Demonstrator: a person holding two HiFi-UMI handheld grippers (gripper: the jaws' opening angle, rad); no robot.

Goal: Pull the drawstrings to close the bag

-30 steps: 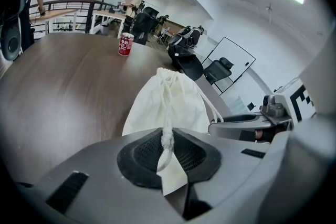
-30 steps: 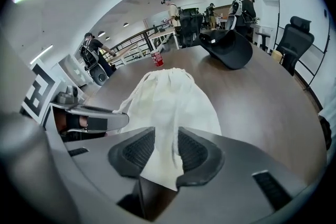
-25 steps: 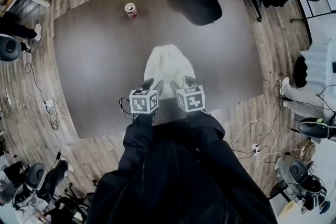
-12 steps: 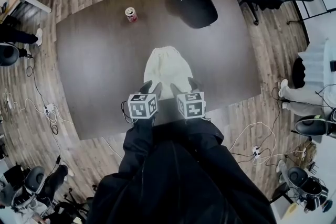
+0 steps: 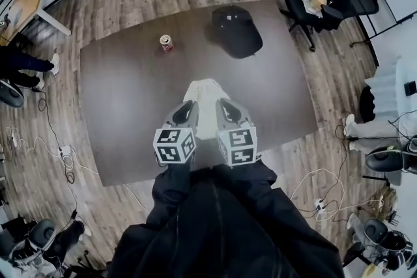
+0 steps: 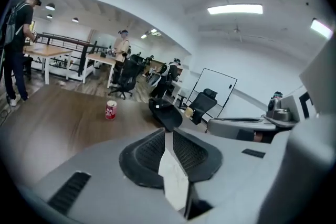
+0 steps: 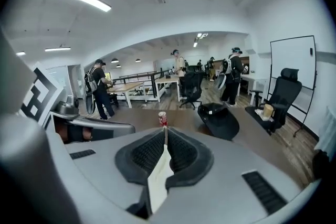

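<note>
The cream-white cloth drawstring bag [image 5: 204, 92] lies on the dark brown bench [image 5: 117, 107] at the centre of the head view. Its near end is hidden under the two grippers. The left gripper [image 5: 187, 107] and the right gripper [image 5: 225, 106] sit side by side just over that end.

Both sets of fingers have just been closing, and each is now clamped on a flat white drawstring strip [image 6: 174, 178]. In the left gripper view the strip runs out from between the ribbed black fingers [image 6: 148, 150] toward the bottom of the frame. The right gripper view shows a second strip [image 7: 157, 181] pinched the same way.

With both ends caught, the step in hand appears to be the pull itself. To do it well, I would draw the two grippers apart evenly, the left toward the left edge of the head view and the right toward the right edge. That way the mouth gathers instead of the whole bag sliding to one side.

Nothing anchors the bag, so a steady, slow pull suits it better than a jerk. A pull mostly upward would probably just lift the light cloth off the bench. Hold the clamp firm throughout, since a thin flat strip can creep out between the ribs.

The small red drinks can [image 5: 167, 43] and the black cap-shaped thing [image 5: 236, 30] sit well apart in the upper part of the frame, clear of either pull path.
</note>
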